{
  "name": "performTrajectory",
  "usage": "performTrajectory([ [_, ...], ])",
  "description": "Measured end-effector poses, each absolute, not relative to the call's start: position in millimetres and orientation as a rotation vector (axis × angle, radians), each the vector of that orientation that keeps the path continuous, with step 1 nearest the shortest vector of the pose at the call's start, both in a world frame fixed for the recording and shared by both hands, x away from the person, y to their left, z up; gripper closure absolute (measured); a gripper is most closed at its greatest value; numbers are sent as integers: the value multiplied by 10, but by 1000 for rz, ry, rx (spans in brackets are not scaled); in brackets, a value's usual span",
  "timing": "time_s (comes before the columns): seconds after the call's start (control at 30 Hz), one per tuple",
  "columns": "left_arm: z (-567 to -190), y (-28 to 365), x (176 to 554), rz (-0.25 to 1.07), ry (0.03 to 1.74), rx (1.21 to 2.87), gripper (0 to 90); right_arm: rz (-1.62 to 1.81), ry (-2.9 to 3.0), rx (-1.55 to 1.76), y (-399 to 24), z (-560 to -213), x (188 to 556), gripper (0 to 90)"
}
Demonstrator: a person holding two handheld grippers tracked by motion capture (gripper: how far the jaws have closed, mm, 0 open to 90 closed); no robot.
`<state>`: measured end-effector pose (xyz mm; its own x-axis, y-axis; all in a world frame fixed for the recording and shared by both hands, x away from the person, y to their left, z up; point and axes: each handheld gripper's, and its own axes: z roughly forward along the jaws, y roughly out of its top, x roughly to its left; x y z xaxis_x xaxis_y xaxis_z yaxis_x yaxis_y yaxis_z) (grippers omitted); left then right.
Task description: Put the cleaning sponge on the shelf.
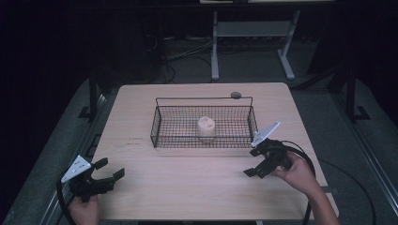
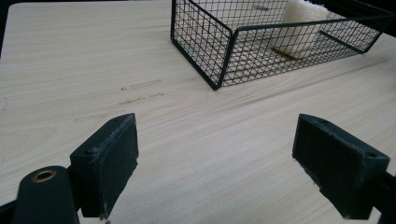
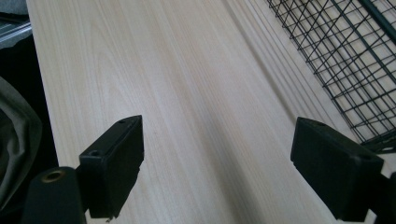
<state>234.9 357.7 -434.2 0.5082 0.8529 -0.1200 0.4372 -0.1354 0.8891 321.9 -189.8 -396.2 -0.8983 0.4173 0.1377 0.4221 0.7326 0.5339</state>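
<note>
High view: the left gripper [image 1: 111, 168] rests wide open and empty at the table's [image 1: 197, 187] near left; the right gripper [image 1: 253, 162], also open and empty, sits near right of the wire basket [image 1: 157, 126] holding a pale roll [image 1: 206, 125]

Left gripper view: basket [image 2: 219, 60] and roll [image 2: 299, 32] far right

Right gripper view: bare table [image 3: 177, 93] between spread jaws, basket [image 3: 345, 60] far right

I'm working in a dim lab: a bare wooden table [image 1: 197, 187], loose cables [image 1: 187, 54] at twelve o'clock, a metal-legged bench [image 1: 253, 33] behind.
</note>
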Motion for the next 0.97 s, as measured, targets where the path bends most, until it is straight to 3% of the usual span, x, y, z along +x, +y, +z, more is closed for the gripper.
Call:
performTrajectory([
  [0.97, -4340, 3577, 2353, 532, 1088, 1768, 138, -912, -2921, -672, -1907, -4112, 2966, 168],
])
